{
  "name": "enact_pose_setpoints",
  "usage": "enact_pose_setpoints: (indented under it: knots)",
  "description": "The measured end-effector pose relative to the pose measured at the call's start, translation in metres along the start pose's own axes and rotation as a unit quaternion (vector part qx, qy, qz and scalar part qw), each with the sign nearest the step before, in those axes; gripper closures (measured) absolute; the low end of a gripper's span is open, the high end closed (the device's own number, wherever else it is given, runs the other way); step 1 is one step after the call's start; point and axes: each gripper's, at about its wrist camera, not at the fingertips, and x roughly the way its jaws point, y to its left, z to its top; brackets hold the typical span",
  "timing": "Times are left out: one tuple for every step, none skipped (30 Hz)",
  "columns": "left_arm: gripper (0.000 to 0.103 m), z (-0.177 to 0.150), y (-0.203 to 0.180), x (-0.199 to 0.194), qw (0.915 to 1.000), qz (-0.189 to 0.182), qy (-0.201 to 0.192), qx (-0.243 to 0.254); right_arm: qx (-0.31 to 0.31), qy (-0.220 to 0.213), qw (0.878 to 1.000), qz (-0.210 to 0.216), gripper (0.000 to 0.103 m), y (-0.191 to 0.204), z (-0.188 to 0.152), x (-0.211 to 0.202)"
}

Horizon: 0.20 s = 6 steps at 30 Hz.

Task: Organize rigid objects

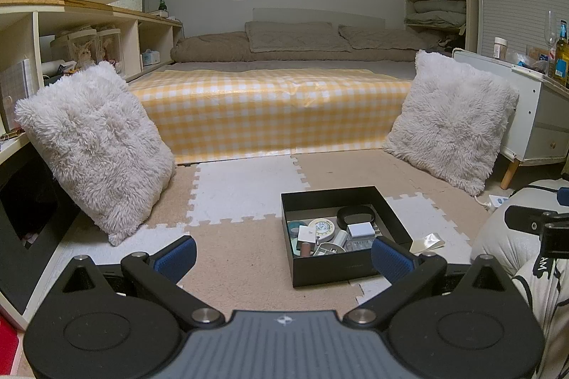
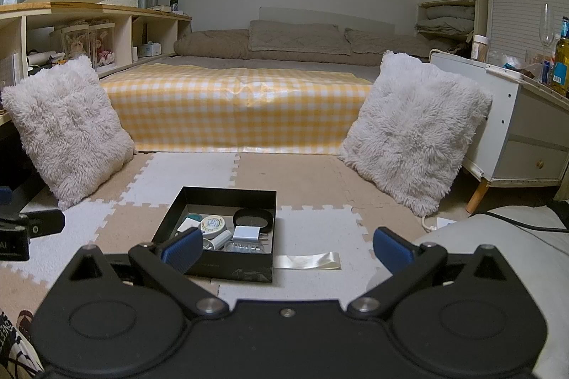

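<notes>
Both grippers, left gripper (image 1: 283, 252) and right gripper (image 2: 287, 247), hover wide open and empty just short of the black box (image 2: 245, 267) of small items. Beside the box lies a shiny ribbon (image 2: 308, 261); beyond it, on the foam floor mat (image 2: 313, 176), two fluffy cushions (image 2: 414, 130) flank a checkered bed (image 2: 234, 108).

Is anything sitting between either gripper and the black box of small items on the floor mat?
Nothing visible does. The left gripper and right gripper are both open and empty, with only bare foam mat before the black box. A pale ribbon strip lies beside the box, not in the way.
</notes>
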Motion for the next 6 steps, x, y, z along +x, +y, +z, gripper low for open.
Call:
enact_pose_setpoints:
  knots:
    - [0.000,0.0002,0.0003,-0.0001,1.0000,0.000,0.000,0.000,0.000,0.000,1.000,0.000,0.000,-0.0001,0.0000,0.0000]
    - [0.000,0.0000,-0.0001,-0.0001,1.0000,0.001,0.000,0.000,0.000,0.000,1.000,0.000,0.000,-0.0002,0.0001,0.0001]
    - [0.000,0.0001,0.0001,0.0000,1.0000,0.001,0.000,0.000,0.000,0.000,1.000,0.000,0.000,-0.0003,0.0001,0.0001]
    - [0.000,0.0002,0.0004,0.0000,1.0000,0.001,0.000,0.000,0.000,0.000,1.000,0.000,0.000,-0.0002,0.0001,0.0001]
    - [0.000,0.0000,0.0000,0.0000,1.0000,0.001,0.001,0.000,0.001,0.000,1.000,0.000,0.000,0.0003,-0.0001,0.0000]
    - [0.000,0.0002,0.0005,0.0000,1.0000,0.001,0.000,0.001,0.000,0.000,1.000,0.000,0.000,-0.0003,0.0002,0.0001]
